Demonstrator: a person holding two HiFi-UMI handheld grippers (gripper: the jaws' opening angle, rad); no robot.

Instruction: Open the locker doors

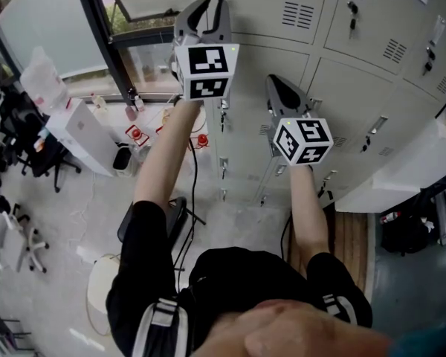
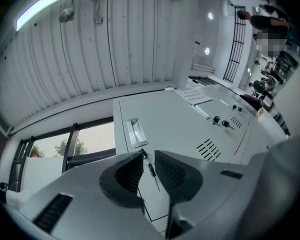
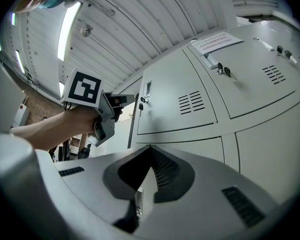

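Up against the grey locker bank (image 1: 282,47), both arms raised. My left tongs (image 2: 149,160) stand apart just before a top-row door (image 2: 180,129). Its key (image 2: 151,170) hangs from the lock in the gap between the pads, apparently untouched, though the angle is poor. Recessed handle (image 2: 135,133) just above the lock. My right tongs (image 3: 151,153) are pressed together, empty, facing a lower door (image 3: 205,149). Every door I see is closed.
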